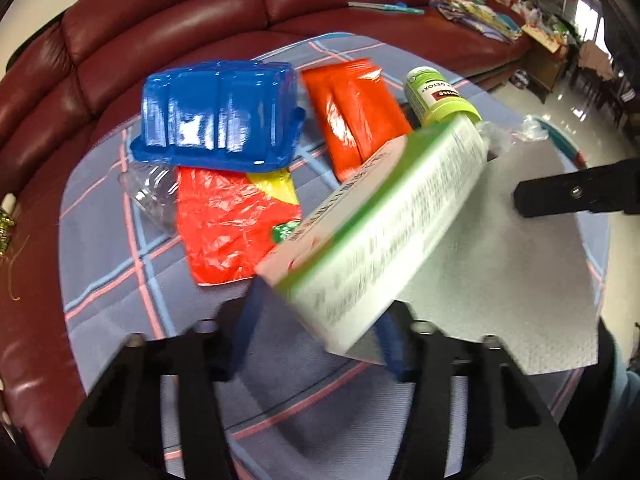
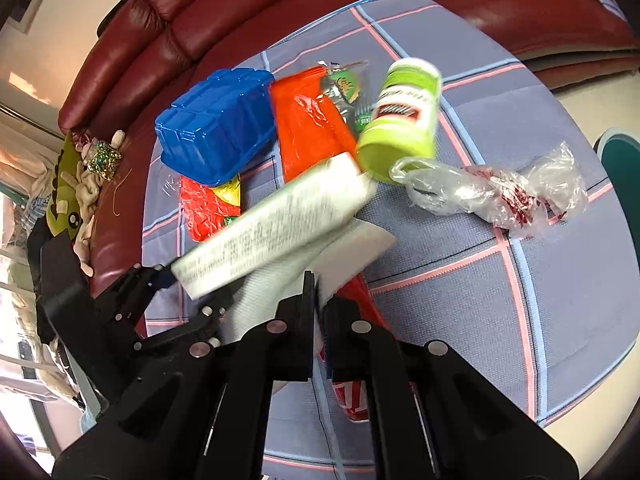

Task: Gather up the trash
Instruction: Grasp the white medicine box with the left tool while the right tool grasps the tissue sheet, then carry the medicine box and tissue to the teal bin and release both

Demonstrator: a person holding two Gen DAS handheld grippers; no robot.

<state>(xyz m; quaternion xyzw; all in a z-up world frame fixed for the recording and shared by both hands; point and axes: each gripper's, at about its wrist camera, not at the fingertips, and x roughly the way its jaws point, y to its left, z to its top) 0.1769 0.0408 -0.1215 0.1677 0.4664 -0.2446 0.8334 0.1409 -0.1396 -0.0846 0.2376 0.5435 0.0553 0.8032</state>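
The white-and-green box [image 1: 380, 224] is gripped by the left gripper [image 1: 320, 332], beside the blue tub [image 1: 218, 120]; the right gripper [image 2: 318, 300] is clamped on the paper towel [image 2: 352, 248]. Wrappers, bottle and bag beside the tub remain uncollected on the table [image 2: 560, 300].

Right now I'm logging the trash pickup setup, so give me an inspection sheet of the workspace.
Surface: plaid tablecloth, crowded.
Job's things: white-and-green box blurred; paper towel; blue tub upside down; orange packets; green bottle; crumpled clear bag.
Clutter: papers on the sofa.
Grippers: left gripper shut on white-and-green box; right gripper shut on paper towel.
Cables: nothing seen.
Surroundings: red leather sofa.
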